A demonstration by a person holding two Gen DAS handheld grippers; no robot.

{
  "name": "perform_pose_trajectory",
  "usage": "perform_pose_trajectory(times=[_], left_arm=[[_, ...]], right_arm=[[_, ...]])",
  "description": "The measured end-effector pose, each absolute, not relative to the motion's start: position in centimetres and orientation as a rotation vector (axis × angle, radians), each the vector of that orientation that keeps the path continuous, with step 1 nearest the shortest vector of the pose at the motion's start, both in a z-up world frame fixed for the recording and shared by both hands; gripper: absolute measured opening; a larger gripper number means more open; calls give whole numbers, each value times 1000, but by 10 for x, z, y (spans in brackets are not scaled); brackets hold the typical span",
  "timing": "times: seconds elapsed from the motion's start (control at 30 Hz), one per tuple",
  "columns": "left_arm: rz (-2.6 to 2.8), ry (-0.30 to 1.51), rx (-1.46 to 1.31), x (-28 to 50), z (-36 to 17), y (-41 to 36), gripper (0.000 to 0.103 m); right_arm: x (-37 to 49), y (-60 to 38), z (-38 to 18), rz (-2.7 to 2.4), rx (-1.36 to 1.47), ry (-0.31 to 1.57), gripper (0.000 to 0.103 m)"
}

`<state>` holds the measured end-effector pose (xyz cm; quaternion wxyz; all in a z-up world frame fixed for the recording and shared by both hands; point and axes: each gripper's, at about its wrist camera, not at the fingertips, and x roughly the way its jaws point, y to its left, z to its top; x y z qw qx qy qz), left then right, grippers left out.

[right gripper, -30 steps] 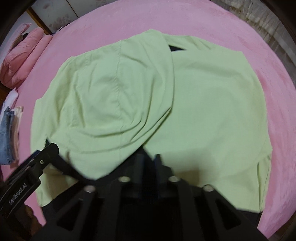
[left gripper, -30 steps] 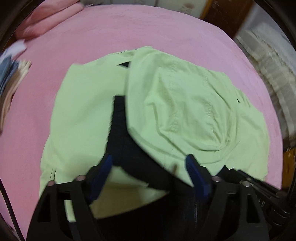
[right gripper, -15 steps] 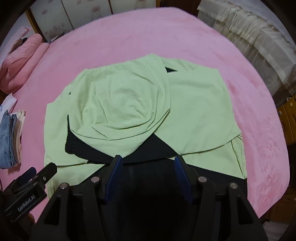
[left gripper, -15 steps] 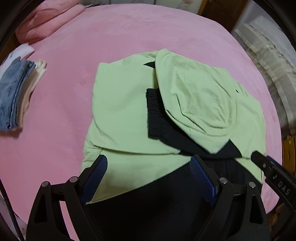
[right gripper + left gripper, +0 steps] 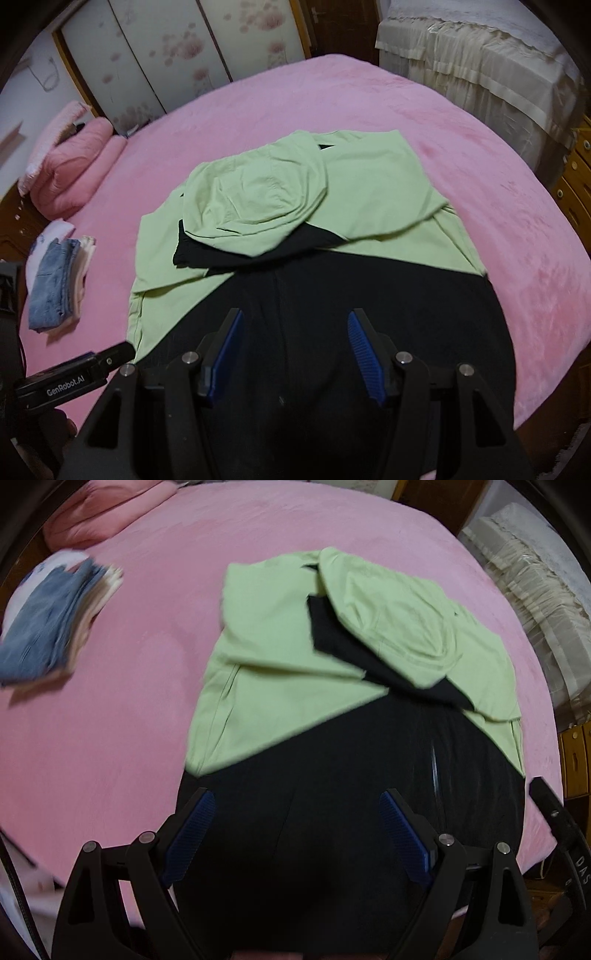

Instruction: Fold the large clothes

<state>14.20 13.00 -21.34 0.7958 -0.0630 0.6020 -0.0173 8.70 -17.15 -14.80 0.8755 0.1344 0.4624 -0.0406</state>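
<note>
Nearest, the left gripper [image 5: 297,834] points steeply down with its jaws spread wide and nothing between the blue pads [image 5: 192,834]. Directly beneath and beyond its fingers lies the black lower part [image 5: 332,812] of the garment, not touched by either finger. The right gripper [image 5: 295,350] hangs over the same dark cloth, seen in its own view as the black lower part [image 5: 332,314], with jaws apart at a middling width and empty; its blue pads [image 5: 364,354] are clear of the fabric.

Just past the black cloth, the light green garment [image 5: 280,657] lies spread on the pink bed [image 5: 110,720], ahead of both grippers. In the right wrist view the same green garment [image 5: 373,192] sits in the middle of the bed [image 5: 480,184]. A green sleeve [image 5: 255,199] is folded across its chest, ending in a black cuff [image 5: 199,251] that points towards the left side of that view.

Further left on the bed, well apart from the garment, is a small stack of folded clothes [image 5: 55,280] with denim on top. Beyond that, at the far left corner, rests a rolled pink quilt [image 5: 74,166]. Farthest off stand flowered sliding doors [image 5: 166,55] and a cream draped cover [image 5: 480,62].
</note>
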Motion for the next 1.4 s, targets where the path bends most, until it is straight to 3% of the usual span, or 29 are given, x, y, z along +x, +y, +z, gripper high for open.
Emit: perform_pose_trajectory(times=[0.17, 0.4, 0.57, 0.73, 1.17, 1.33, 1.4], left_arm=[[11, 1306, -194, 89, -197, 141, 90], [61, 1327, -127, 24, -193, 169, 90], [24, 1390, -152, -2, -227, 196, 90], [-66, 1573, -258, -7, -287, 216, 90], [-172, 1644, -466, 15, -356, 246, 90], [-133, 1663, -537, 20, -367, 250, 89], [-122, 1660, -538, 19, -364, 249, 84]], right_arm=[[38, -203, -133, -102, 283, 964, 58], [-37, -268, -129, -101, 276, 971, 70], [-76, -302, -166, -73, 253, 1014, 71], [-85, -320, -222, -30, 224, 1104, 70], [-39, -367, -288, -44, 436, 1221, 70], [-16, -349, -298, -28, 379, 1304, 63], [-15, -344, -298, -27, 378, 1310, 49]])
